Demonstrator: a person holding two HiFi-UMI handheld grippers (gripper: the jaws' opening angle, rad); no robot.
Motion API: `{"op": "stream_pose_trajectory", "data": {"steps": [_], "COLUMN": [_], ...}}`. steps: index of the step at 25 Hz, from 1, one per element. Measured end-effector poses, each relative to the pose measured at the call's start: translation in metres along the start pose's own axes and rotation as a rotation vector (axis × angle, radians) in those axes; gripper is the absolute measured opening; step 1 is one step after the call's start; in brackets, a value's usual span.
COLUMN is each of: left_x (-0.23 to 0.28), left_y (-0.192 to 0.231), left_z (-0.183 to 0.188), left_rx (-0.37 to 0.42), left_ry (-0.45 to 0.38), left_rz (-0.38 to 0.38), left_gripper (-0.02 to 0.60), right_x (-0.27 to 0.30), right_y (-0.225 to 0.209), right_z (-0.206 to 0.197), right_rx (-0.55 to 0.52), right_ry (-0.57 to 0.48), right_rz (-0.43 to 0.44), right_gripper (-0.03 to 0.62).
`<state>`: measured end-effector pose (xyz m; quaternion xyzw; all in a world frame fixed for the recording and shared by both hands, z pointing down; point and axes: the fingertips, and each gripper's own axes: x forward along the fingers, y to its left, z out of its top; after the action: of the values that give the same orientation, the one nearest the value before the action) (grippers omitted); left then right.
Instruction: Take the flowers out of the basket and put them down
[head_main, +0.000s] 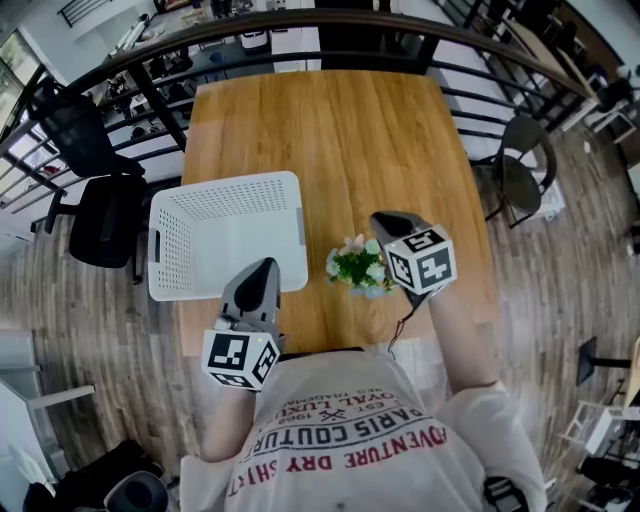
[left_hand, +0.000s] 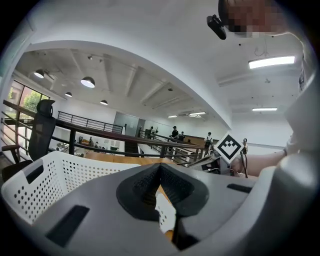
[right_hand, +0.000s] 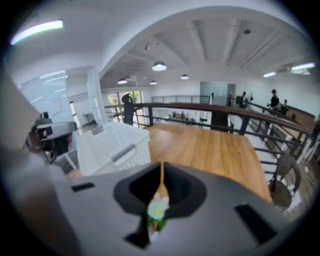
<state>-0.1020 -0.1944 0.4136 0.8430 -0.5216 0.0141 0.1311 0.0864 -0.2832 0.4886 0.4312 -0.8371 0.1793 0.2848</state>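
A small bunch of white and pink flowers with green leaves (head_main: 357, 265) stands on the wooden table (head_main: 330, 140), just right of the white perforated basket (head_main: 160, 250). My right gripper (head_main: 388, 220) hovers right beside and over the bunch. In the right gripper view its jaws (right_hand: 161, 172) are together with only a thin slit, and the flowers (right_hand: 157, 212) show blurred low in the gap, under the gripper. My left gripper (head_main: 266, 268) is shut and empty above the basket's near right corner; the basket wall (left_hand: 45, 180) fills the left of its view.
The basket (right_hand: 112, 145) looks empty inside. A black railing (head_main: 300, 30) runs behind the table's far edge. Black office chairs (head_main: 95, 190) stand to the left and a round dark chair (head_main: 520, 165) to the right. The far half of the tabletop is bare wood.
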Motion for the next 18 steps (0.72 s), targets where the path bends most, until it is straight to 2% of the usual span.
{"op": "stream_pose_trajectory", "data": {"steps": [6,12,15,18], "left_x": [-0.016,-0.032,-0.036,-0.039], "left_y": [0.02,0.046,0.055,0.063], "left_z": [0.024,0.032,0.034,0.033], "left_rx": [0.089,0.103,0.105,0.098], "left_ry": [-0.023,-0.033,-0.039,-0.043], "left_rz": [-0.004,0.013,0.021,0.031], "left_gripper": [0.026,0.026,0.026,0.026], "right_x": [-0.029,-0.042,-0.043,-0.042], "right_y": [0.058,0.116,0.136,0.148], "right_z": [0.053,0.08,0.083,0.083], "right_rx": [-0.082,-0.068,-0.104,-0.11], "right_ry": [-0.286,-0.552,-0.617,-0.638], "right_rz": [-0.076,0.01,0.02,0.03], "right_gripper": [0.04,0.038,0.035,0.029]}}
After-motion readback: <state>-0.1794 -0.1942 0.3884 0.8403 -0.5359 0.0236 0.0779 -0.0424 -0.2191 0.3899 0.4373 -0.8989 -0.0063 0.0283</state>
